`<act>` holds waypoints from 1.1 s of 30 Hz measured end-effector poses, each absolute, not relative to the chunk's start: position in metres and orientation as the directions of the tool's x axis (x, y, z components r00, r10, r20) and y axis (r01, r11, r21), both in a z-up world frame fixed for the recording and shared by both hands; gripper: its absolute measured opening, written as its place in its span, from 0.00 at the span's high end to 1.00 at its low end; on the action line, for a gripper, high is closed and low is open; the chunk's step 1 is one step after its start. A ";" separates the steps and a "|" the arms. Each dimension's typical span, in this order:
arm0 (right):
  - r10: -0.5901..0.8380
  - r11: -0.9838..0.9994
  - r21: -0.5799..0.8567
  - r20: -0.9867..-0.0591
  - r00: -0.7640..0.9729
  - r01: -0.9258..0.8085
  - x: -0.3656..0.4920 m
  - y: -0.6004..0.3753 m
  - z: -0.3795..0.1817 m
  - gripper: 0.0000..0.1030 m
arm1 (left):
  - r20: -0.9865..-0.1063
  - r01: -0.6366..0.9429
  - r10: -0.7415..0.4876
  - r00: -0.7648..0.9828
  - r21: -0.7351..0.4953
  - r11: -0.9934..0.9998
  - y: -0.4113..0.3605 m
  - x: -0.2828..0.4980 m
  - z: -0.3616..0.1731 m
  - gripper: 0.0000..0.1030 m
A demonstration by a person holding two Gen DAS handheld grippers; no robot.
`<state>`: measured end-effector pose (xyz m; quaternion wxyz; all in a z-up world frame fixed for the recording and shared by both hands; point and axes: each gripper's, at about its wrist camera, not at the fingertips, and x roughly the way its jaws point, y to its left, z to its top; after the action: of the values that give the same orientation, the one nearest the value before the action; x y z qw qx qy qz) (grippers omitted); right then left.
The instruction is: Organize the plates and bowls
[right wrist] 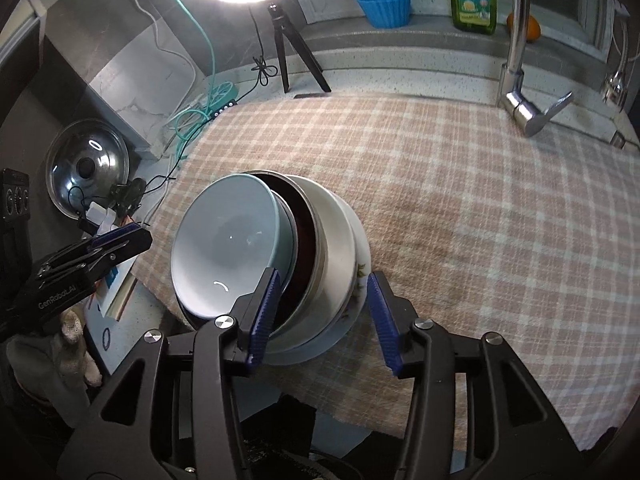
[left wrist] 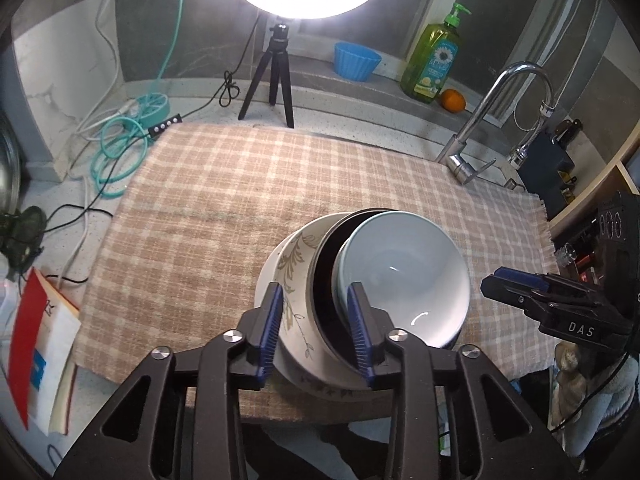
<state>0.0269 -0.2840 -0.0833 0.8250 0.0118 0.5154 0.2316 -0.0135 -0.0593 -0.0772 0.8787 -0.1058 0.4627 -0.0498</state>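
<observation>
A nested stack stands near the front edge of the checked cloth (left wrist: 200, 200): a pale blue bowl (left wrist: 404, 264) tilted inside a dark steel-rimmed bowl (left wrist: 321, 280), which sits in a white floral bowl (left wrist: 296, 256). My left gripper (left wrist: 316, 296) is open, its blue pads straddling the stack's left rims. In the right wrist view the blue bowl (right wrist: 228, 240), dark bowl (right wrist: 300, 232) and floral bowl (right wrist: 332, 232) rest on a pale plate (right wrist: 304, 356). My right gripper (right wrist: 323, 280) is open around the stack's right wall. Each gripper also shows in the other's view: right gripper (left wrist: 504, 280), left gripper (right wrist: 132, 236).
A ring light on a tripod (left wrist: 276, 72) stands behind the cloth, with teal cables (left wrist: 120, 148) to its left. A blue cup (left wrist: 356, 60), a green soap bottle (left wrist: 432, 60) and an orange (left wrist: 453, 100) line the sill. The faucet (left wrist: 480, 128) is back right. A pot lid (right wrist: 88, 168) leans at left.
</observation>
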 end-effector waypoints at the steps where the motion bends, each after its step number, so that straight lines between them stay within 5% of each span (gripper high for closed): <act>1: 0.393 0.893 0.252 -0.841 0.372 -0.374 0.026 -0.286 -0.081 0.42 | -0.798 -0.012 -0.176 0.576 -0.224 0.974 -0.062 -0.016 -0.075 0.53; 3: 0.393 0.893 0.242 -0.830 0.395 -0.381 0.024 -0.290 -0.076 0.37 | -0.784 -0.023 -0.149 0.603 -0.204 0.979 -0.068 -0.021 -0.070 0.40; 11: 0.381 0.902 0.193 -0.779 0.498 -0.387 0.013 -0.307 -0.057 0.17 | -0.722 -0.063 -0.051 0.690 -0.131 0.989 -0.084 -0.037 -0.049 0.23; 33: 0.348 0.912 0.136 -0.754 0.557 -0.387 0.003 -0.319 -0.048 0.13 | -0.720 -0.070 -0.026 0.693 -0.103 0.992 -0.107 -0.041 -0.046 0.22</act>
<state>0.0033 -0.3195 -0.0484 0.8820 -0.0226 0.4222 0.2084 -0.0409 -0.1072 -0.0463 0.9181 -0.0612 0.3914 0.0122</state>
